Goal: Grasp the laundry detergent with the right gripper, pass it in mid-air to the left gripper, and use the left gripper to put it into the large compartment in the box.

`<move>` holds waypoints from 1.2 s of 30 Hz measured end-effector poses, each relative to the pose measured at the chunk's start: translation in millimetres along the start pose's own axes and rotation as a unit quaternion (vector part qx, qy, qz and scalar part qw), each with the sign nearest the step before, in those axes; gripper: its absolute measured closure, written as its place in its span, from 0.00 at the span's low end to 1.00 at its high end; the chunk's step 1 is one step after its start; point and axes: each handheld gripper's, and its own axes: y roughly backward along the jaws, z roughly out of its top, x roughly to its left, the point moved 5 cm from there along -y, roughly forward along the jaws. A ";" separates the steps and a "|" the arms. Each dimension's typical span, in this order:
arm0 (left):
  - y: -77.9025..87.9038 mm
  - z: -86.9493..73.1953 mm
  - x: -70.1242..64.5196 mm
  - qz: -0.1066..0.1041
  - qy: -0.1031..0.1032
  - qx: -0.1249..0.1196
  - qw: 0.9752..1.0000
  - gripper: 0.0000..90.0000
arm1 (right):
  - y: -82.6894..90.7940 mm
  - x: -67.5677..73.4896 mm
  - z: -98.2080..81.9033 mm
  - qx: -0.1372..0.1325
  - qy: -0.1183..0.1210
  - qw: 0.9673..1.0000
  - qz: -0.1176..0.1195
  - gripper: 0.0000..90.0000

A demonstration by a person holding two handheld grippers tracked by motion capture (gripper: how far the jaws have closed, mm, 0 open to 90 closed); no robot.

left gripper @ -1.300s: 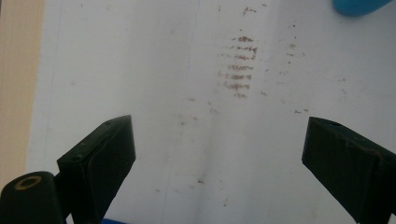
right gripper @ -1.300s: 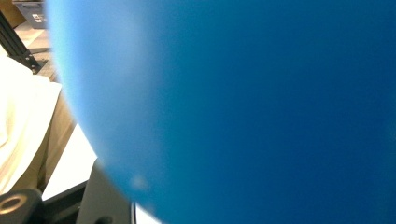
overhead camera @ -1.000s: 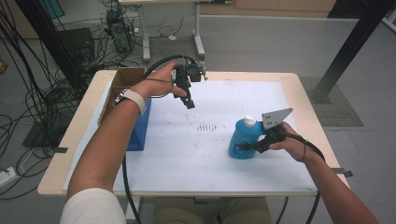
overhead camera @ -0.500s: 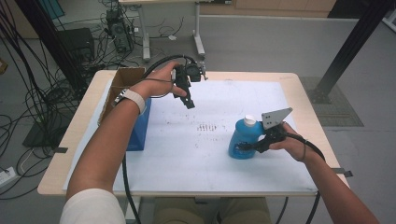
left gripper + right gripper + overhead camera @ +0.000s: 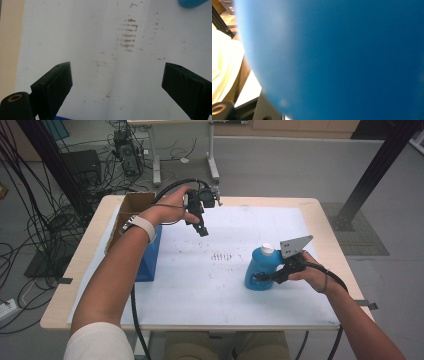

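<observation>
Holding one blue bottle upright on the white sheet at the desk's right side, my right gripper has its fingers clamped on the lower body, probably to steady it. My left gripper hangs over the sheet's far left, fingers apart and empty, apparently ready to assist. One blue box and one carton stand at left.

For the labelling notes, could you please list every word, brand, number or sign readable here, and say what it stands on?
None can be read.
Blue plastic bottle with white cap: no print shows.
White paper sheet: brown smudge marks, no letters.
Open cardboard box: no legible print.
</observation>
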 end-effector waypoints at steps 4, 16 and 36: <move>0.1 -0.2 0.5 0.000 0.000 0.000 1.000 0.11 | 0.0 -0.1 0.0 0.000 0.000 1.000 0.000 0.48; 1.3 -0.9 0.6 0.001 -0.002 0.002 1.000 0.11 | -0.1 0.0 0.1 0.000 -0.001 1.000 0.000 0.48; 3.1 -0.7 -0.7 0.003 0.001 0.000 1.000 0.11 | -0.1 -0.3 0.0 -0.001 -0.003 1.000 -0.002 0.48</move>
